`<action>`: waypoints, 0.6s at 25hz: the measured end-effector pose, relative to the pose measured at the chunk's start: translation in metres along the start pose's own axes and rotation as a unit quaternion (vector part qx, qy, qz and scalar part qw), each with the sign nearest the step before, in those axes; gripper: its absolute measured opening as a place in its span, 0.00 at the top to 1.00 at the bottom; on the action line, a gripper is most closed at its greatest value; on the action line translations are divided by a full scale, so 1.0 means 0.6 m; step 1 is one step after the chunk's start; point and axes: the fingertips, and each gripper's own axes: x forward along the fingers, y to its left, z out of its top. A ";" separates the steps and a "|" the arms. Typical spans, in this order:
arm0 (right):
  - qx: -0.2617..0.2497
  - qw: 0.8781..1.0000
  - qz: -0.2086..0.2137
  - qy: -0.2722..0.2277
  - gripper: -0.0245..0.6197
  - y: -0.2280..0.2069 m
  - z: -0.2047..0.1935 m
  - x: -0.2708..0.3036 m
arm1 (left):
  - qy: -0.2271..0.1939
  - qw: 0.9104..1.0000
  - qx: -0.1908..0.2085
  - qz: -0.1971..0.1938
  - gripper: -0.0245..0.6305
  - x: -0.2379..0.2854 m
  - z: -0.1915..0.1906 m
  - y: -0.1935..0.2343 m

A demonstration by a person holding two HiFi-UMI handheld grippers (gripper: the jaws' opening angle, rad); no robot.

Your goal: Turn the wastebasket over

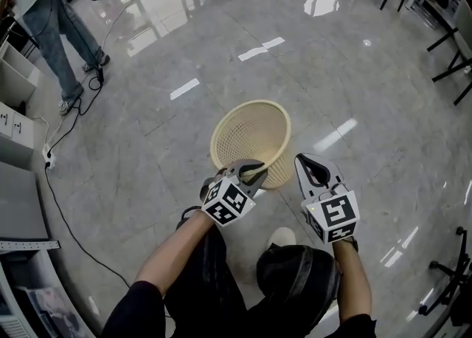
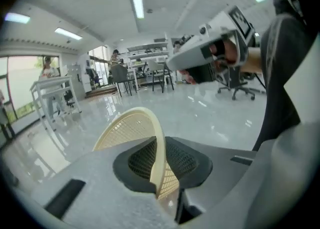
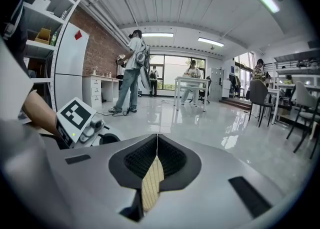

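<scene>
Cream mesh wastebasket (image 1: 251,133) tilted at centre, mouth upward, left gripper (image 1: 249,172) clamped narrow on its rim at six o'clock, right gripper (image 1: 313,168) at four o'clock, jaws pinched together on a sliver of mesh.

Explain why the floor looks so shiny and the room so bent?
Head view: reflected light glares in white patches on the glossy floor. Left gripper view: the wide-angle lens bows the room, the corners go dark, the wastebasket is sharp. Right gripper view: the window is washed out.
</scene>
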 end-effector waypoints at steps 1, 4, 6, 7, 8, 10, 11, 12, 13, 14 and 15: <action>0.001 1.000 0.001 0.001 0.94 -0.001 -0.002 0.001 | -0.015 0.999 -0.031 -0.001 0.87 -0.008 0.005 0.011; 0.006 1.000 0.001 0.013 0.94 -0.013 -0.020 0.011 | -0.046 0.992 -0.118 0.000 0.87 -0.024 0.000 0.046; 0.018 0.999 0.002 0.028 0.94 -0.016 -0.043 0.017 | -0.055 0.985 -0.163 0.004 0.87 -0.036 -0.016 0.064; 0.028 0.999 0.003 0.037 0.94 -0.016 -0.057 0.020 | -0.057 0.982 -0.179 0.007 0.87 -0.043 -0.027 0.072; 0.038 0.998 0.004 0.046 0.94 -0.017 -0.073 0.024 | -0.056 0.980 -0.191 0.013 0.87 -0.048 -0.039 0.082; 0.058 0.996 0.004 0.062 0.94 -0.019 -0.109 0.036 | -0.052 0.978 -0.202 0.030 0.87 -0.058 -0.066 0.106; 0.065 0.995 0.005 0.070 0.94 -0.017 -0.126 0.042 | -0.049 0.977 -0.206 0.040 0.87 -0.065 -0.081 0.118; 0.070 0.995 0.006 0.076 0.94 -0.011 -0.139 0.048 | -0.045 0.975 -0.211 0.049 0.87 -0.075 -0.097 0.127; 0.072 0.994 0.009 0.082 0.94 -0.004 -0.152 0.052 | -0.039 0.974 -0.215 0.059 0.87 -0.085 -0.113 0.134; 0.074 0.993 0.012 0.091 0.94 0.004 -0.167 0.056 | -0.031 0.973 -0.217 0.070 0.87 -0.095 -0.129 0.139; 0.076 0.992 0.014 0.104 0.94 0.010 -0.184 0.062 | -0.023 0.973 -0.217 0.080 0.87 -0.102 -0.146 0.142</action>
